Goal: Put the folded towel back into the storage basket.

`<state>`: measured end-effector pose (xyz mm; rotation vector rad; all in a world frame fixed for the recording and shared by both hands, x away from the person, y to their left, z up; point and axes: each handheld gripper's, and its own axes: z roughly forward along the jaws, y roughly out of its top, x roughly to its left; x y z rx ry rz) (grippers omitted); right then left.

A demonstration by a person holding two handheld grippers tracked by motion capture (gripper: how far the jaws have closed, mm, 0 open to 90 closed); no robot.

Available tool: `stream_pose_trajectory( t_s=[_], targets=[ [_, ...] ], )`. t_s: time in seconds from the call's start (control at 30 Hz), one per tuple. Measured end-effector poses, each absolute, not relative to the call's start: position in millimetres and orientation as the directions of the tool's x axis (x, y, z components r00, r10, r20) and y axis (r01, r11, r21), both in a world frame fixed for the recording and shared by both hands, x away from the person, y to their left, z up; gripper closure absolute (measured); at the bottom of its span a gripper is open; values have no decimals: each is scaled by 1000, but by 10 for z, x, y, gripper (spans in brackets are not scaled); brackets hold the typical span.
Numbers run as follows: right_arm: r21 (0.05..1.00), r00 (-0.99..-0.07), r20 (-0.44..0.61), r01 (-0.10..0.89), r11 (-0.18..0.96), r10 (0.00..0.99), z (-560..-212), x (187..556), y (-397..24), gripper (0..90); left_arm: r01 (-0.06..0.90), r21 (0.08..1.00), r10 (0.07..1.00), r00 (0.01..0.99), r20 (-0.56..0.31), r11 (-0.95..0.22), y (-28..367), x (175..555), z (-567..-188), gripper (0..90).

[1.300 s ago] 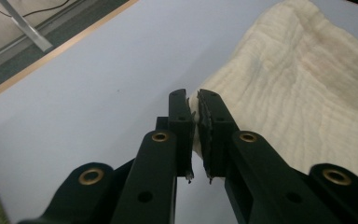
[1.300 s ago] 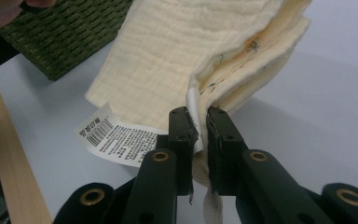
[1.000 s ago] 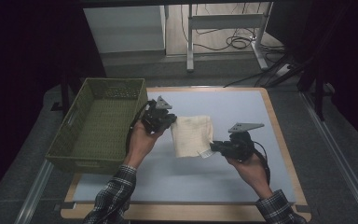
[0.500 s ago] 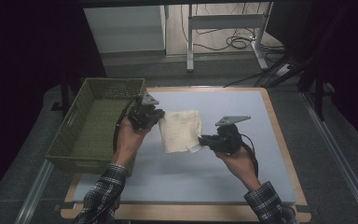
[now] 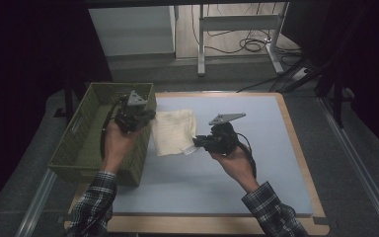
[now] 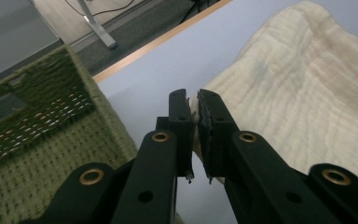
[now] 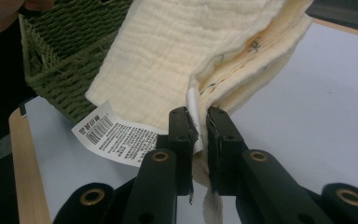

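The left gripper (image 5: 145,118) is clamped on one edge of a folded cream cloth (image 5: 173,132); in the left gripper view (image 6: 193,133) a thin strip of fabric sits pinched between the two black jaws. The right gripper (image 5: 199,142) is clamped on the opposite side of the cloth; in the right gripper view (image 7: 196,140) its jaws close on the layered corner, next to the white care label (image 7: 116,135) printed with a barcode.

The cloth (image 7: 182,51) hangs between the two grippers, above the table's blue mat (image 5: 256,163), just beside the basket. In the high view its long axis runs from the far edge of the table toward the person, tilted slightly. The label end is at the near right corner. The folded edges are stacked at the right gripper's side.

The blue mat lies on a wooden tabletop (image 5: 321,217), with grey floor around it. Beyond the far edge stand a metal table frame (image 5: 237,22) and loose cables (image 5: 249,44) on the floor.

A green woven basket (image 5: 79,148) stands on the left part of the table. Its right wall is directly beneath the left gripper, and touches or nearly touches the cloth's left edge. The person's plaid sleeves (image 5: 96,202) enter from the near edge.
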<state>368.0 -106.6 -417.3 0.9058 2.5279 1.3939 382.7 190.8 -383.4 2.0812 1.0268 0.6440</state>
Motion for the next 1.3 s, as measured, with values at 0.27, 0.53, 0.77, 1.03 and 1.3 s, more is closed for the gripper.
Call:
stream_pose_trajectory(
  t_s=[0.27, 0.53, 0.77, 1.03, 1.3],
  targets=[
    [807, -829, 187, 436, 398, 527, -4093, 3721, -845, 809, 468, 781, 841, 526, 129, -413, 2128, 3786, -3740, 846],
    [818, -844, 190, 419, 395, 501, -3981, 3734, -618, 809, 474, 787, 863, 485, 141, -395, 2362, 3733, -3643, 846],
    [822, -855, 192, 408, 397, 481, -3941, 3746, -340, 809, 486, 789, 882, 448, 144, -376, 2580, 3691, -3619, 848],
    [823, -866, 183, 393, 409, 465, -3948, 3748, -52, 808, 501, 787, 904, 396, 162, -360, 2833, 3634, -3591, 848],
    [816, -877, 184, 389, 429, 444, -4012, 3719, 365, 808, 530, 778, 922, 354, 159, -337, 3094, 3585, -3657, 848]
  ],
)
